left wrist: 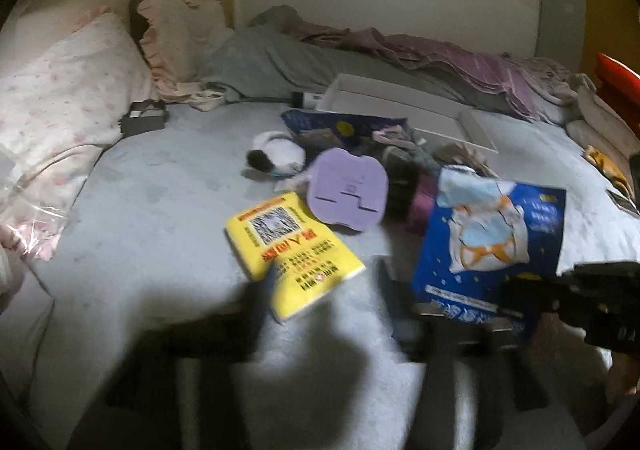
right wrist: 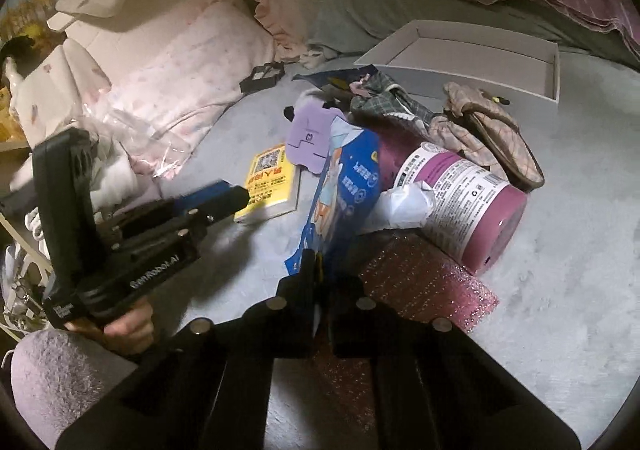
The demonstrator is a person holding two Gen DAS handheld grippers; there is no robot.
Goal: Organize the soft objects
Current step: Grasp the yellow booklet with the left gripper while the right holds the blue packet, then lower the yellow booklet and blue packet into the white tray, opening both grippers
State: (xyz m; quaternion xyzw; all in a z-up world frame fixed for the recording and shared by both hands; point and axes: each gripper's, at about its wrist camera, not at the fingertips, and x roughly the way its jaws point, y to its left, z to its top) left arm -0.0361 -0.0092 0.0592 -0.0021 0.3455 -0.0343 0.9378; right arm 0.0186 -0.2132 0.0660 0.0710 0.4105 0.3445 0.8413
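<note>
2 grippers—right gripper (right wrist: 320, 262) pinches blue packet (right wrist: 344, 186); left gripper (left wrist: 328, 278) spread, empty.

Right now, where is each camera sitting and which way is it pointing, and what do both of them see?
Left wrist: sits on the left gripper, aimed down across the bed at the yellow booklet; its own blurred, open fingers show.
Right wrist: sits on the right gripper, aimed down at the blue bag it is shut on; the left gripper and the hand holding it show.
Shared: yellow booklet, blue bag, purple card, white box, pink pillow.
</note>
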